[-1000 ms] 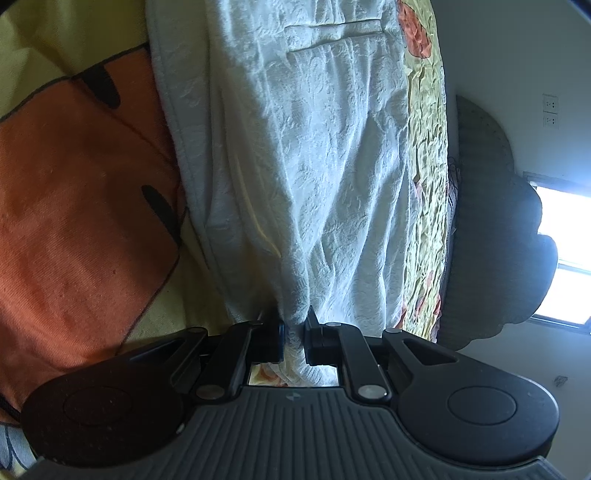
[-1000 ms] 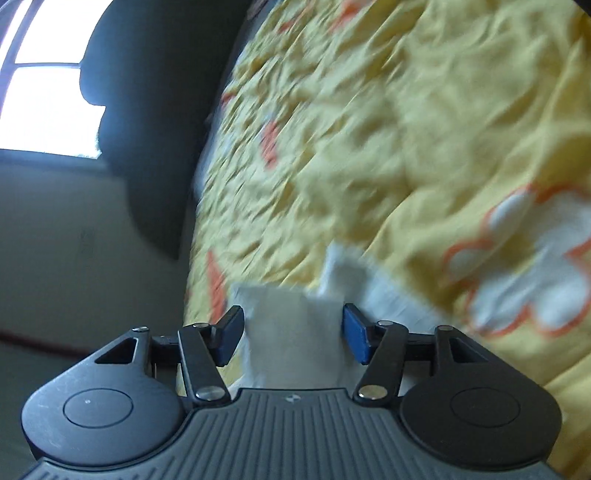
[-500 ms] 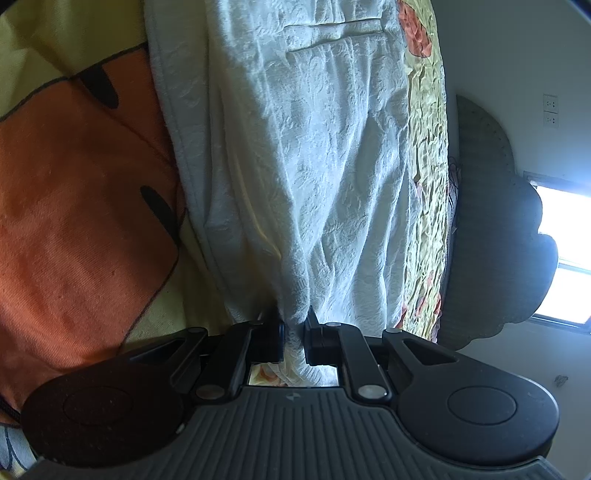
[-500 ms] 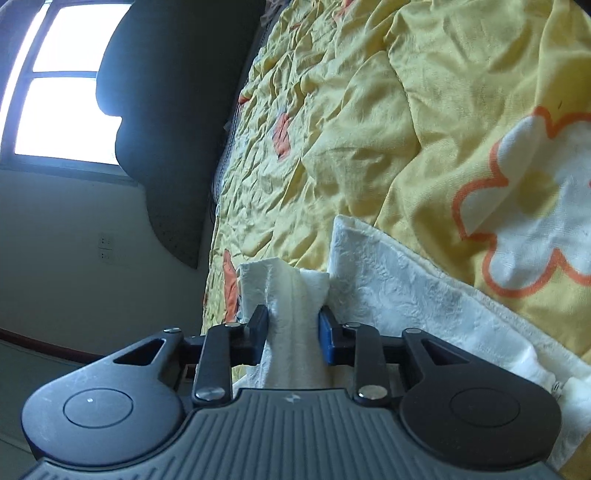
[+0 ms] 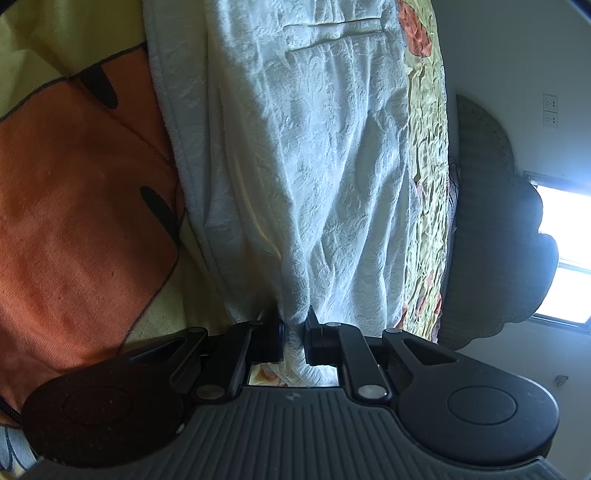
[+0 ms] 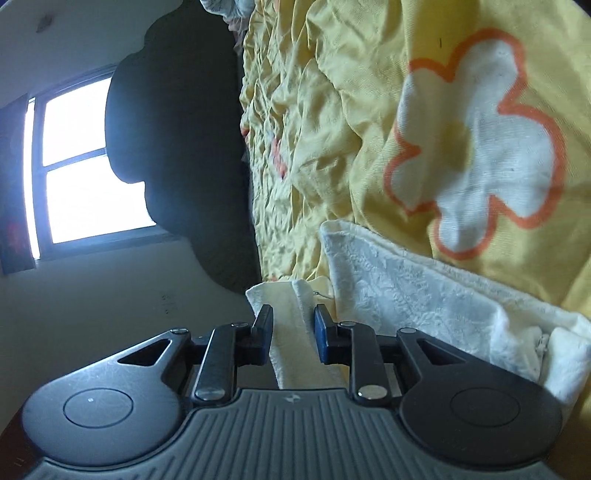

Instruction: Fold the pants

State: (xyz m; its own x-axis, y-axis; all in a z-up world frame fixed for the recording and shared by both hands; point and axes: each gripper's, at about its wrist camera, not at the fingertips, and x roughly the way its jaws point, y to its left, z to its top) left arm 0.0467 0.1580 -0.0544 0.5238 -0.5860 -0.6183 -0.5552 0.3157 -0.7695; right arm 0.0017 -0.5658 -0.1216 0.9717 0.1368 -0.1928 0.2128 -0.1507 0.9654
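White textured pants (image 5: 310,155) lie stretched out on a yellow bedsheet (image 6: 332,110) with orange and white flowers. A slit pocket (image 5: 332,31) shows at the far end in the left wrist view. My left gripper (image 5: 293,328) is shut on a bunched edge of the pants. In the right wrist view my right gripper (image 6: 293,321) is shut on a narrow corner of the pants (image 6: 291,332), and a folded white leg (image 6: 424,295) lies to its right on the sheet.
A large orange patch (image 5: 74,221) of the bedding lies left of the pants. A dark scalloped headboard (image 5: 491,240) stands at the bed's end, also in the right wrist view (image 6: 177,129). A bright window (image 6: 85,166) and wall sockets (image 5: 550,110) are behind.
My right gripper closed from open onto the pants corner and turned, so the view swung. My left gripper kept its hold and barely moved.
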